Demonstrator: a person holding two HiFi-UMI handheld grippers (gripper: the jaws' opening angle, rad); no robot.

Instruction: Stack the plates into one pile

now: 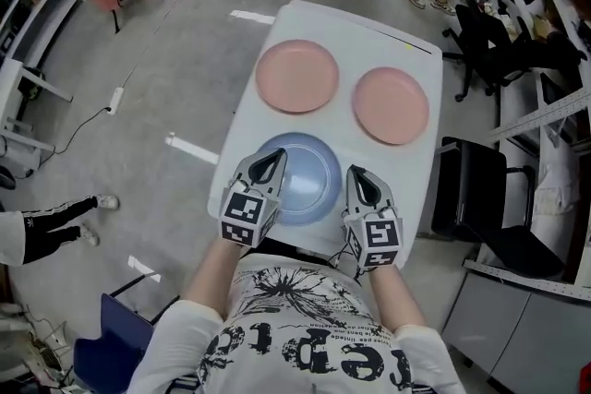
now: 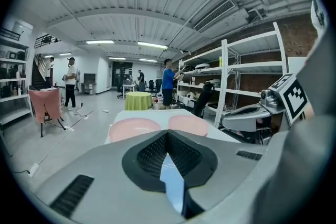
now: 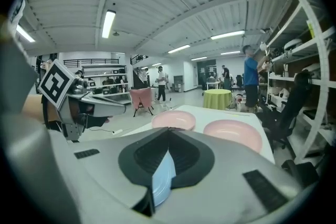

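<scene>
**Counter** (image 1: 343, 21): white. It bears three plates, each lying flat and on its own, with no pile begun.

1. **Left gripper** (image 1: 269, 163): fingers (image 2: 149, 157) closed together with nothing between them. The tips hang over the near left rim of the blue plate. In the left gripper view a strip of blue shows through the slit behind the tips.
2. **Left pink plate** (image 1: 296, 76): on the far part of the counter, apart from the others.
3. **Blue plate** (image 1: 309, 189): at the near edge, between the two grippers.
4. **Right gripper** (image 1: 355, 173): fingers (image 3: 144, 157) pressed together and empty. The tips are just beside the blue plate's right rim.
5. **Right pink plate** (image 1: 390, 104): far right, near the left pink plate but not touching it.

**Step in hand (judged):** the approach to the first plate, probably the blue one. Nothing is gripped or lifted yet.

**Next move calls for:**
- One gripper parts its fingers.
- It turns so that one finger can pass under a rim and the other over it.
- It clamps, lifts the plate clear and sets it centred on another plate.

Which plate will be the base cannot be told.
</scene>
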